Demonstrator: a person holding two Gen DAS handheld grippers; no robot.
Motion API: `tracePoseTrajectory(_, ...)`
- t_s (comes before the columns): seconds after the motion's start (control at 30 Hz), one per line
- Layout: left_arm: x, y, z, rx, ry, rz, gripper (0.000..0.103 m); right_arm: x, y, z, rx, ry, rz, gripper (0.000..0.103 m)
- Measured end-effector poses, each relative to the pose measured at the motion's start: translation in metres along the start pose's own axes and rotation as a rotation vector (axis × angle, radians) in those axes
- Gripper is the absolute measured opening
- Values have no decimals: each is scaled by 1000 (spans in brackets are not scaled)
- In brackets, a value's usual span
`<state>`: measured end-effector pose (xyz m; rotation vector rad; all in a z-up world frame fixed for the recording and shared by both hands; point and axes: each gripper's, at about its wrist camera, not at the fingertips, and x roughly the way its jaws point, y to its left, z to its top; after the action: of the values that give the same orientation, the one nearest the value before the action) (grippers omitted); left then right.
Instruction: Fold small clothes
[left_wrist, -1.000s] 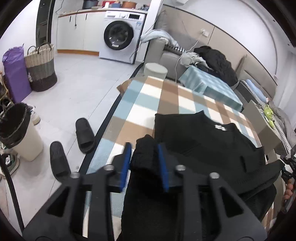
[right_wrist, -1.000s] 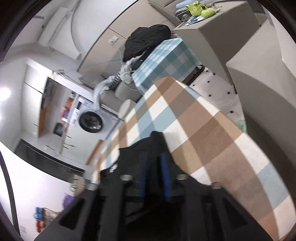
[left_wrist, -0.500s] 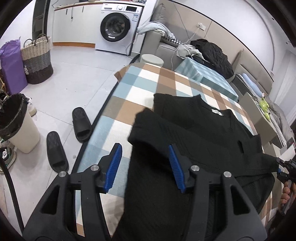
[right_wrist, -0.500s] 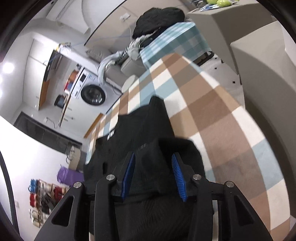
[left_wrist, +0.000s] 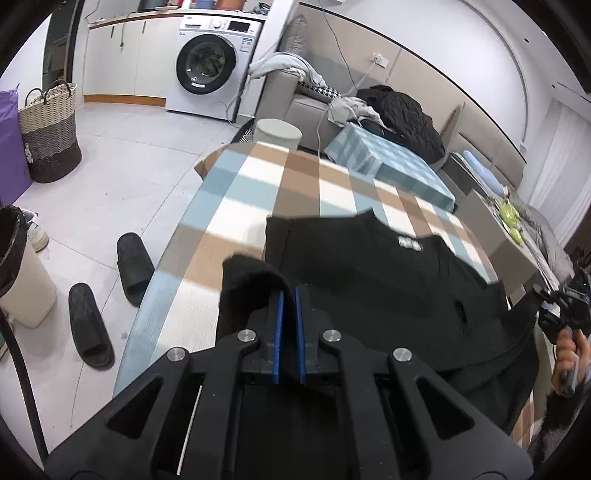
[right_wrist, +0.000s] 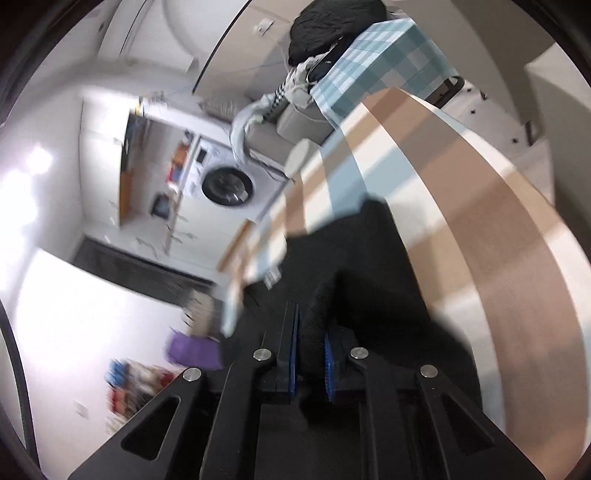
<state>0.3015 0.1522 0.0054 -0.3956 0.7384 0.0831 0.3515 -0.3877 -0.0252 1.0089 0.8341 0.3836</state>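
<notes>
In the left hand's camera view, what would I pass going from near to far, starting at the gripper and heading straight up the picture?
Left gripper → black garment → checked tablecloth → round white stool → grey sofa.

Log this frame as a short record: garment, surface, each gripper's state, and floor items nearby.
garment: black knit top, spread with white neck label up
surface: table with checked cloth
left gripper: jaws just closed, pinching the garment's near left edge
right gripper: jaws just closed, black fabric between the pads
floor: black slippers, woven basket, washing machine
</notes>
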Motion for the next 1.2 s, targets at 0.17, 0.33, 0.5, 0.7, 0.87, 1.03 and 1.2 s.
tracePoseTrajectory(0.17, 16, 3, 26, -54, -4, 53, 37, 10, -23, 36, 104, -74, -123, 41)
tracePoseTrajectory(0.33, 16, 1, 27, -33, 15, 51, 42, -4, -11, 20, -67, -46, -235, 41)
tracePoseTrajectory(0.5, 9, 1, 23, -50, 6, 16, 64, -7, 3, 0, -224, 6, -315, 46)
tracePoseTrajectory(0.7, -3, -10, 30, -47, -15, -23, 65, 19, 5, -10, -300, 80, -325, 50)
tracePoseTrajectory(0.87, -19, -12, 30, -2, -56, 7, 66, 30, 12, -10, -368, 71, -280, 6)
tracePoseTrajectory(1.03, -28, 7, 32, -32, -73, 39, 69, -1, 20, 1, -333, -139, -262, 4)
tracePoseTrajectory(1.2, -22, 31, 29, -78, -35, 49, 69, 6, -12, 17, -156, -116, -396, 4)
